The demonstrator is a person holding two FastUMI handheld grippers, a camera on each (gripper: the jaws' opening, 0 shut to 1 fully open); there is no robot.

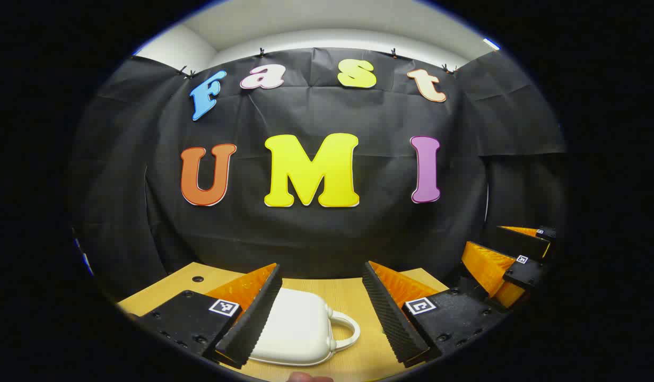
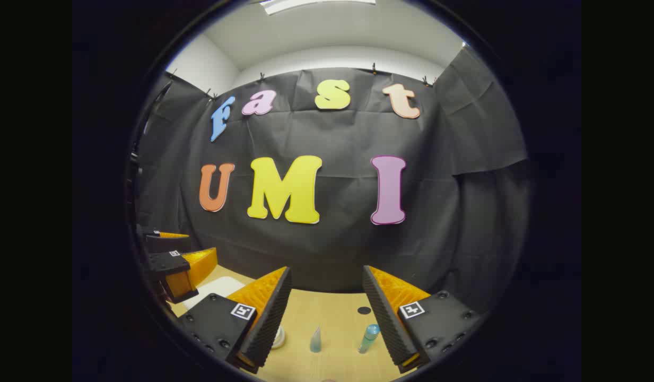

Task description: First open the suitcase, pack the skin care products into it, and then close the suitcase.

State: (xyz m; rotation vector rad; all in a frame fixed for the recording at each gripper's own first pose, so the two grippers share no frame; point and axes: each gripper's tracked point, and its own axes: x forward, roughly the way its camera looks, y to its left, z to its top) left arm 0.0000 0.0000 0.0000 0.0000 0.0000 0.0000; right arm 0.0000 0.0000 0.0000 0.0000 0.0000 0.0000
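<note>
In the left gripper view a small white suitcase lies closed on the wooden table, its handle to the right. My left gripper hovers open above it, the left finger overlapping its edge. The right gripper shows at the far right there. In the right gripper view my right gripper is open above the table. Below it stand a pale cone-shaped bottle, a teal bottle and a round jar partly behind the left finger. The left gripper and the suitcase's corner sit at the far left.
The black cloth wall closes off the back of the table. A small dark hole marks the tabletop near the right finger, and another hole lies at the table's left side.
</note>
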